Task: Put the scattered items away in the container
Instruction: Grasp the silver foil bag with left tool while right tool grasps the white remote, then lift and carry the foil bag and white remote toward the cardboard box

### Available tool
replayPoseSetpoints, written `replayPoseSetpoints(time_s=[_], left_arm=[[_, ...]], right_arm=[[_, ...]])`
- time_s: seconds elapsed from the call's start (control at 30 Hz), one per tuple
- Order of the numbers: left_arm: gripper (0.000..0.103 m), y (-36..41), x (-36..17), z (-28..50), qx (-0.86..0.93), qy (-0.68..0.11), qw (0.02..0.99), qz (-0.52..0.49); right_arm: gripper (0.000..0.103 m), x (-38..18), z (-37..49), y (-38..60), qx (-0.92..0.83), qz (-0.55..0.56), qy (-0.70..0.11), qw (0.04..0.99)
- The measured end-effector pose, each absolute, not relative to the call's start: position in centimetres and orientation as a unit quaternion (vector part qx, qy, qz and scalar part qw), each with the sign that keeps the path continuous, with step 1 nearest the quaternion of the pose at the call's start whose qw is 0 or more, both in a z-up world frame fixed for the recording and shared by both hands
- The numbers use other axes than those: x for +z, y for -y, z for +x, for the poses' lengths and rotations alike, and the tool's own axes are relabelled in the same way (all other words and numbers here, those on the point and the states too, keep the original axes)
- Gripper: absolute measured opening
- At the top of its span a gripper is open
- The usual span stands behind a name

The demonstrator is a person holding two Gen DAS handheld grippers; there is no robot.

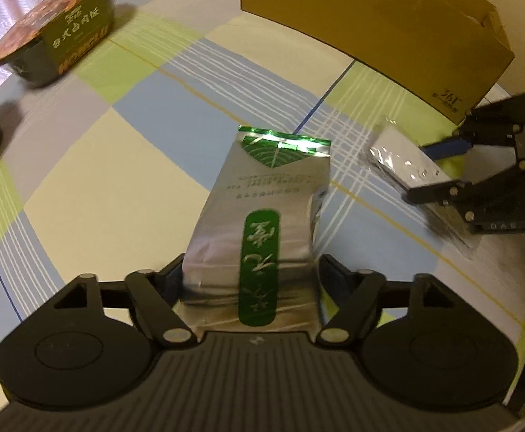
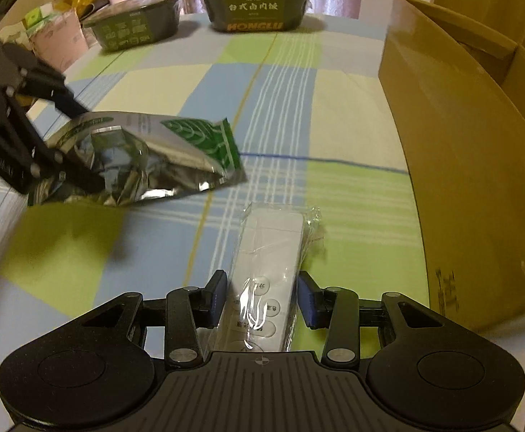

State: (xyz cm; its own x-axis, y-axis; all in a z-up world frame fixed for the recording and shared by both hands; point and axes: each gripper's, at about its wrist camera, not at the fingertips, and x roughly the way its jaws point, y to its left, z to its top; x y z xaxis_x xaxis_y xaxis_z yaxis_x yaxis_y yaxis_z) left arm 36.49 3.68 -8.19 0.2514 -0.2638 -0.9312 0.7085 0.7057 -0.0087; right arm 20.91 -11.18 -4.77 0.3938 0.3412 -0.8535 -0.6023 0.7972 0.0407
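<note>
A silver tea pouch (image 1: 262, 198) with green printing sits between the fingers of my left gripper (image 1: 251, 270), which is shut on its lower end. In the right wrist view the pouch (image 2: 176, 144) hangs just above the checked cloth, casting a shadow, held by the left gripper (image 2: 86, 145). A white remote (image 2: 273, 237) in clear plastic wrap lies lengthwise between the blue pads of my right gripper (image 2: 262, 295), which press its sides. The left wrist view shows the remote (image 1: 399, 158) and right gripper (image 1: 435, 171) at right. The open cardboard box (image 2: 460, 144) stands to the right.
Two dark green instant-meal bowls (image 2: 258, 7) (image 2: 132, 21) stand at the far edge of the table; one bowl (image 1: 57, 32) shows at the left wrist view's upper left. The cardboard box (image 1: 370, 25) fills its top right. Boxes and bags (image 2: 53, 28) sit beyond the table's left edge.
</note>
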Motion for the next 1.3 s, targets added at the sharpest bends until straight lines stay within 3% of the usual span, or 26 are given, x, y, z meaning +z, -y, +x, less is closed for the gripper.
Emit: replayPoseSetpoints(time_s=[0.43,0.73,1.03,1.3], left_arm=[[0.074,0.1,-10.6,41.1,-0.312,-0.575,0.718,0.239],[0.042,0.0,-8.9,36.2,-0.295,-0.571,0.727,0.242],[0.042,0.6,-8.9,27.3,-0.304,-0.588,0.722,0.199],[0.054,1.2,-9.4,27.5,-0.303,-0.624,0.697,0.184]], right_arm=[[0.044,-4.8,20.4,11.8,0.297,-0.128,-0.477,0.817],[0.043,-4.1,19.2,12.6,0.312,-0.131,-0.485,0.806],[0.043,-3.4,15.5,15.1,0.322,-0.168,-0.501,0.785],[0.043,-4.1,14.9,15.9,0.312,-0.162,-0.512,0.783]])
